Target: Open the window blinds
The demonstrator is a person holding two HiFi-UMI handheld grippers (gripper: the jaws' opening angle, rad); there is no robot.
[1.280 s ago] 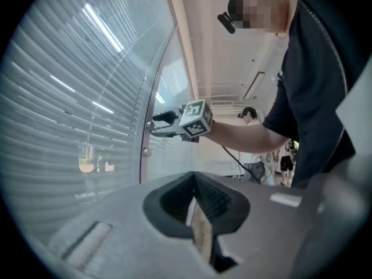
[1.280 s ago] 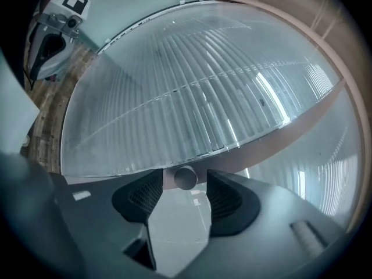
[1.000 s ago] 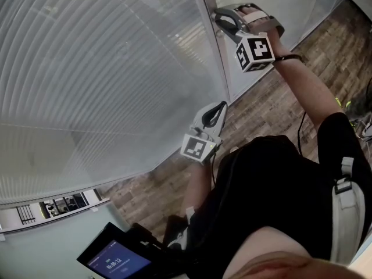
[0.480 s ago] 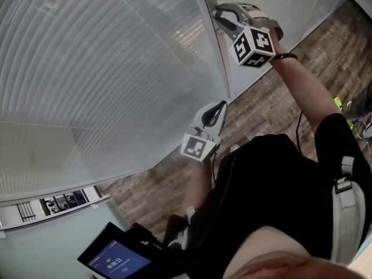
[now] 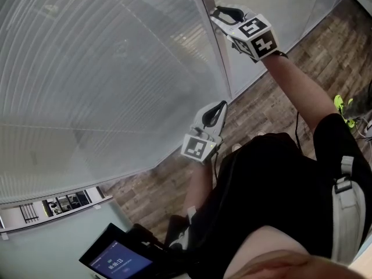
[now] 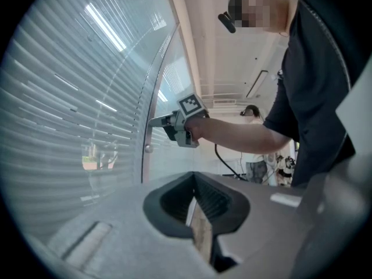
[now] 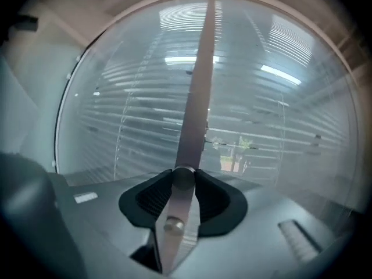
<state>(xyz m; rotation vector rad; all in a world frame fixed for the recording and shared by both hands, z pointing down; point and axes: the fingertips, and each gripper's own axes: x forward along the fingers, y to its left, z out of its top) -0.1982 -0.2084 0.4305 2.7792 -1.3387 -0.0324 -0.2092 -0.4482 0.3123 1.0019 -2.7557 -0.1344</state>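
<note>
Closed white slat blinds (image 5: 104, 68) hang behind the glass, left of a slim metal frame post (image 5: 210, 39). High on that post, my right gripper (image 5: 216, 13) is shut on a small round knob (image 7: 183, 178); a second small stud (image 7: 168, 225) sits just below it on the post strip. The left gripper view shows the right gripper (image 6: 156, 121) reaching level to the post. My left gripper (image 5: 220, 106) hangs lower, near the glass, pointing along it. Its jaws are together with nothing in them.
Wood-plank floor (image 5: 273, 97) runs along the glass wall. A device with a lit blue screen (image 5: 119, 263) sits at the bottom left. A green object (image 5: 342, 104) and cables lie on the floor at right. Another person (image 6: 253, 112) stands far back.
My right gripper has rolled on the knob: its marker cube swung from below the hand up to the top. The left gripper stayed where it was.
</note>
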